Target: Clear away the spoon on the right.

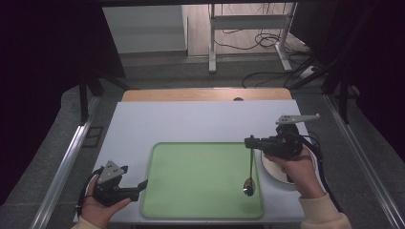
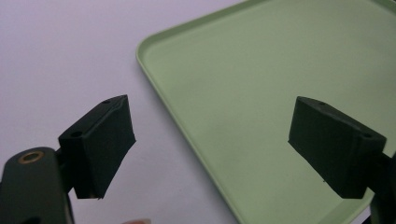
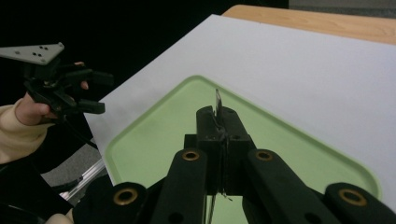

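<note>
Two grippers work: our right gripper (image 1: 249, 141) pinches a metal spoon's (image 1: 250, 176) thin handle above the pale green plastic tray (image 1: 191, 200), where it could twist loose, while our left gripper (image 1: 141, 184) gapes empty.

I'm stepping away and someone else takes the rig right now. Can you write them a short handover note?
Right claw: shut on the spoon handle, spoon hanging bowl-down over the green tray, near its right edge.
Left claw: open and holding nothing, at the tray's left edge.
White bowl: on the table right of the tray, under the right hand.
Done: spoon picked up.
Left: probably set the spoon on the tray and release.
</note>
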`<action>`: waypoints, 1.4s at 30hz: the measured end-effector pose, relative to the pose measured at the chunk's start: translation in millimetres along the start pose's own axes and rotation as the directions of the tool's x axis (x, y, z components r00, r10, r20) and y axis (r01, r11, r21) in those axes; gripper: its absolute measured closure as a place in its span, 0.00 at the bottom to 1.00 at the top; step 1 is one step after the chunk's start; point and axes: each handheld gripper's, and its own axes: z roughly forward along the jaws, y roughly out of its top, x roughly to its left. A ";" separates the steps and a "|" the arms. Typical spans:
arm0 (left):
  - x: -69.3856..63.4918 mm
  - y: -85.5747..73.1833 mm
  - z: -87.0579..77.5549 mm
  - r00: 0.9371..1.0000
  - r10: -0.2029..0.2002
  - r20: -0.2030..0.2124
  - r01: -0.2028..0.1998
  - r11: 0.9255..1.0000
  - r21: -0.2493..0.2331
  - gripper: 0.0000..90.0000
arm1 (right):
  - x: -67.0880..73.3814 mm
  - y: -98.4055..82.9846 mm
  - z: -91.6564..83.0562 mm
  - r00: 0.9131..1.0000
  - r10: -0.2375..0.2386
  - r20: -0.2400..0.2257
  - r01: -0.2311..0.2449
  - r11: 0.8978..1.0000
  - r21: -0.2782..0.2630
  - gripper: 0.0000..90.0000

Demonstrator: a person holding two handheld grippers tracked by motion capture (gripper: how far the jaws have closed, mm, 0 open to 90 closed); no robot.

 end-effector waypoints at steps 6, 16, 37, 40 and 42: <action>0.3 -0.3 0.4 1.000 -0.003 0.001 0.003 1.000 0.001 0.16 | 0.9 -4.8 16.2 1.000 0.006 0.014 -0.007 0.999 0.045 0.98; 0.5 -0.6 0.7 1.000 -0.004 0.003 0.004 1.000 0.003 0.16 | -2.4 -15.2 42.0 0.998 0.025 0.059 -0.033 0.991 0.133 0.98; 0.8 -0.8 1.4 1.000 -0.003 0.005 0.003 1.000 0.005 0.16 | -23.9 -41.1 88.3 0.962 0.060 0.265 -0.125 0.963 0.237 0.94; 1.4 -1.0 1.5 1.000 -0.003 0.006 0.003 1.000 0.006 0.16 | -26.4 -44.6 95.4 0.956 0.056 0.289 -0.133 0.958 0.255 0.93; 1.8 -1.2 1.5 1.000 -0.001 0.007 0.001 1.000 0.006 0.16 | -27.8 -47.0 100.1 0.950 0.052 0.307 -0.138 0.954 0.267 0.92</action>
